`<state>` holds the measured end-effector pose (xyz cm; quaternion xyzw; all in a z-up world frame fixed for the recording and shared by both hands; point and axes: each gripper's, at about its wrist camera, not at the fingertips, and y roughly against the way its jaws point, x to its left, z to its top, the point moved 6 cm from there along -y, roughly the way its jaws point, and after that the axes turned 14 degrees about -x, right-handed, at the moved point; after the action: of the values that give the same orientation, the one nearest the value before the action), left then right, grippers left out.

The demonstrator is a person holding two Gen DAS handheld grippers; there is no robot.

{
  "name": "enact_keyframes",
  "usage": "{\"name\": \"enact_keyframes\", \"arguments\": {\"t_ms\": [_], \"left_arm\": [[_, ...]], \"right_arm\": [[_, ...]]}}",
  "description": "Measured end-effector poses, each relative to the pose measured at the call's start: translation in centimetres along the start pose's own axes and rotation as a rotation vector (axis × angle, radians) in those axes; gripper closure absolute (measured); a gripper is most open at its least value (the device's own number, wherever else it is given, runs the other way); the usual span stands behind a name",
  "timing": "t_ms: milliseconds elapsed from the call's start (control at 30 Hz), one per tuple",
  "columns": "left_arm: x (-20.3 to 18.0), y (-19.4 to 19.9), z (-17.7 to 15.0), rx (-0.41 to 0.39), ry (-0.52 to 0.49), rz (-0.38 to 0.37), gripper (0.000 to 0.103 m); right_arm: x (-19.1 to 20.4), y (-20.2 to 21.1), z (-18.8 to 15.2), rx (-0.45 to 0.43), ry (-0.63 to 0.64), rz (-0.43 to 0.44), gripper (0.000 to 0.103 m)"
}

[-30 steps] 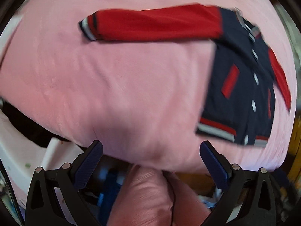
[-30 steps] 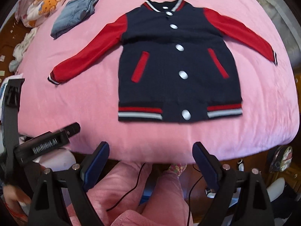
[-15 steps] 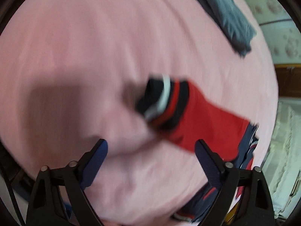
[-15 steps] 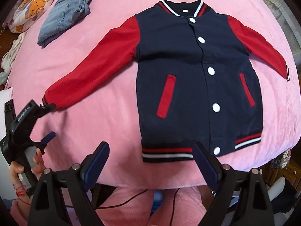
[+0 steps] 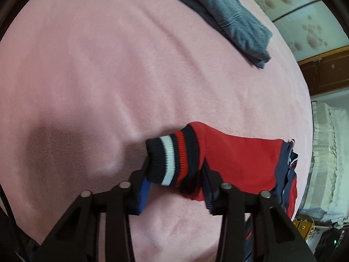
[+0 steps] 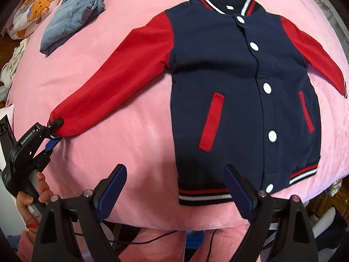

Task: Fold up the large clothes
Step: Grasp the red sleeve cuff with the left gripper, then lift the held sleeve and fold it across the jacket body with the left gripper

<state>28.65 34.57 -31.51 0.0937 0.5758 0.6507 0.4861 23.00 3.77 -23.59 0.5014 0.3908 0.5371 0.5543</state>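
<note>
Currently the jacket (image 6: 240,83) lies front-up and buttoned on the pink blanket (image 6: 135,135) covering the bed, collar at the far side, hem band at the near edge. Both red sleeves are spread out to the sides.

Left gripper (image 5: 174,179): in its own wrist view the jaws are narrowed around the striped cuff (image 5: 172,159) of the jacket's left-side sleeve (image 6: 113,80). Cuff sits between the two blue pads, bunched and raised off the blanket, so it looks clamped. Right wrist view agrees: the black gripper body (image 6: 32,150) sits at the end of that sleeve, angled up toward the jacket, tip on the cuff. A bare hand (image 6: 32,196) wraps its handle from below, fingers curled round the grip, red thread at the wrist.

Right gripper (image 6: 174,185): jaws spread wide, nothing between them. It hovers near the jacket's hem band (image 6: 205,194), pointing forward over the body, not touching fabric as far as I can tell. One blue pad sits left of the hem corner, the other over the hem near the bottom button.

Folded blue jeans (image 6: 74,15) lie beyond the held sleeve, well apart from the jacket. A cartoon bear-print cloth (image 6: 32,8) is further out past the jeans.
</note>
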Motion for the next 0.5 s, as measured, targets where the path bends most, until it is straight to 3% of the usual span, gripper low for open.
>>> {"name": "enact_keyframes", "arguments": {"t_ms": [33, 267, 500], "left_arm": [[-0.4, 0.3, 0.0, 0.002, 0.002, -0.011, 0.087], [-6.3, 5.6, 0.6, -0.086, 0.012, -0.098, 0.088], [-17.7, 8.1, -0.7, -0.135, -0.066, -0.223, 0.087]], "right_arm": [[0.0, 0.0, 0.1, -0.005, 0.001, 0.005, 0.013], [-2.2, 1.0, 2.0, -0.094, -0.067, 0.06, 0.013], [-7.2, 2.3, 3.0, -0.137, -0.143, 0.113, 0.013]]}}
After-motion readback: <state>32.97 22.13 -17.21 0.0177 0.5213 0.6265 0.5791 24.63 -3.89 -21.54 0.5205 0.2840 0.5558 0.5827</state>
